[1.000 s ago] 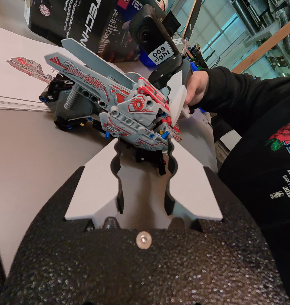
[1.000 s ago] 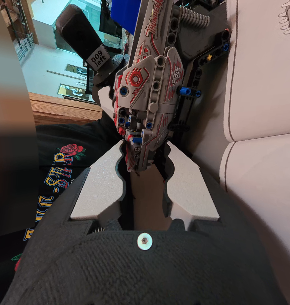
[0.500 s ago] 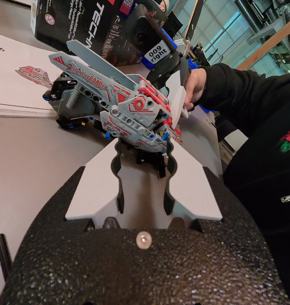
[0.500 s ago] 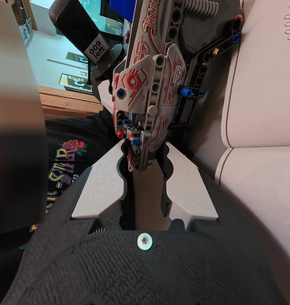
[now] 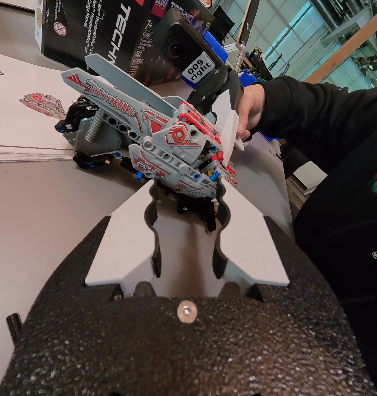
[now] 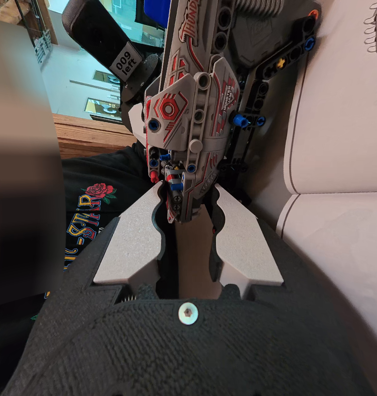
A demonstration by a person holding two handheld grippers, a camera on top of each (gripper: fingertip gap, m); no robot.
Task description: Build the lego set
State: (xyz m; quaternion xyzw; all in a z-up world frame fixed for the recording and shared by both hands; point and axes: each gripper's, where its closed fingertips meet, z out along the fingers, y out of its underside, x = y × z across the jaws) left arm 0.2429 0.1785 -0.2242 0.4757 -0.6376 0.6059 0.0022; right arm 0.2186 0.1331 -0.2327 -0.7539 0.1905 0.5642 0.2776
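Left view, risk: the model (image 5: 153, 141) lies tilted on the surface (image 5: 44, 214), its rear leaning on the booklet (image 5: 22, 128) near the far left edge. A push from either side could slide it along the booklet or pop a grey side panel off its pins, in my judgement.
Left view, left claw (image 5: 185, 190): released, the jaws stand wide apart. The tips bracket the model's lower nose; the right tip looks to be touching it beside a blue pin (image 5: 214, 174), the left tip is just beside the panel. It grips nothing.
Left view, right claw (image 5: 225, 137): it comes in from the far right edge, held by a hand (image 5: 247, 115). One white finger lies against the red part at the model's nose; I cannot tell its gap from here.
Left view, box (image 5: 102, 34): it stands behind the model, by the far edge.
Right view, risk: small pins stick out at the nose. A closing jaw could catch a pin and shove it crooked, or twist the nose piece loose.
Right view, right claw (image 6: 188, 191): released, jaws apart, the model's nose (image 6: 183, 199) sitting between the tips. The left tip is at a red pin (image 6: 154, 177), and contact is unclear.
Right view, left claw (image 6: 137, 120): only partly seen behind the model, near the person's side.
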